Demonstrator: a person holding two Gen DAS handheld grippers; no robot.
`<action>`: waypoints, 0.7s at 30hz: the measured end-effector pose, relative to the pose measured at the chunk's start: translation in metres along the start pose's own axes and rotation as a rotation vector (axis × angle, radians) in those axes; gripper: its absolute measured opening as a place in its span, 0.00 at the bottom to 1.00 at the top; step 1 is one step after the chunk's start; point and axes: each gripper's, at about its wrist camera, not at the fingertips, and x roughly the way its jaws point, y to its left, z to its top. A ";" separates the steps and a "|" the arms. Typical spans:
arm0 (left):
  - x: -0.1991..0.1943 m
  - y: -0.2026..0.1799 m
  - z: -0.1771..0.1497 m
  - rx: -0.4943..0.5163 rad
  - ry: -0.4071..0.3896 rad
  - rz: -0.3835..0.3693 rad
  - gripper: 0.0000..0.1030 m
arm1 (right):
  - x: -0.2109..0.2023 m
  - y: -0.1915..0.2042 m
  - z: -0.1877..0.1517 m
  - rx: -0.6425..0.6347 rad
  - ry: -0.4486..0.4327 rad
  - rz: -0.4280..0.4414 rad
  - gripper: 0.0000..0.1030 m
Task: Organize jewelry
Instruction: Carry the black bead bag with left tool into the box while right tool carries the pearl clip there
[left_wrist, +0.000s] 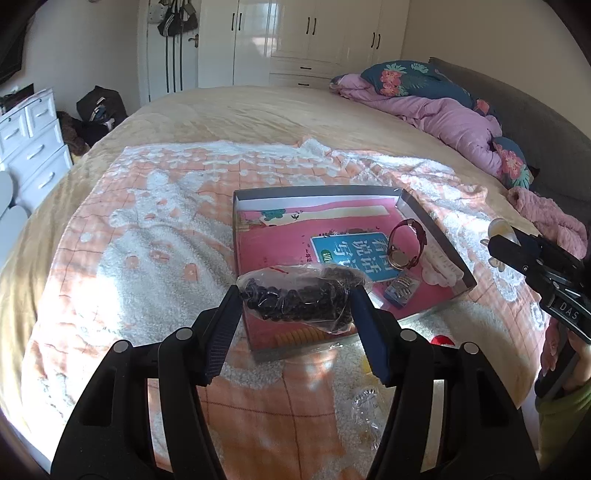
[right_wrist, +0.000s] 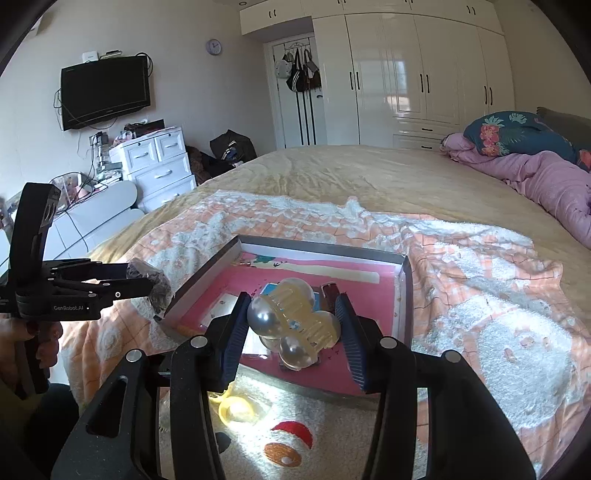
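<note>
My left gripper is shut on a clear plastic bag of dark beads, held above the near edge of a shallow grey box with a pink lining. Inside the box lie a red-strapped watch and a small packet of clips. My right gripper is shut on a yellowish hair claw with pearl-like balls, held over the same box. The left gripper with its bag shows at the left of the right wrist view; the right gripper shows at the right of the left one.
The box rests on a peach and white towel spread over a tan bed. A clear trinket and a yellow ring-shaped item lie on the towel near me. Pink bedding is heaped at the far right. White drawers stand left.
</note>
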 end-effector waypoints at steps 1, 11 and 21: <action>0.003 -0.001 0.002 0.004 0.002 0.000 0.51 | 0.001 -0.001 0.000 0.000 0.000 -0.006 0.44; 0.032 -0.008 0.013 0.024 0.026 -0.008 0.51 | 0.013 -0.014 0.000 0.016 0.013 -0.046 0.44; 0.058 -0.003 0.010 0.027 0.050 0.002 0.51 | 0.030 -0.022 -0.002 0.021 0.044 -0.083 0.44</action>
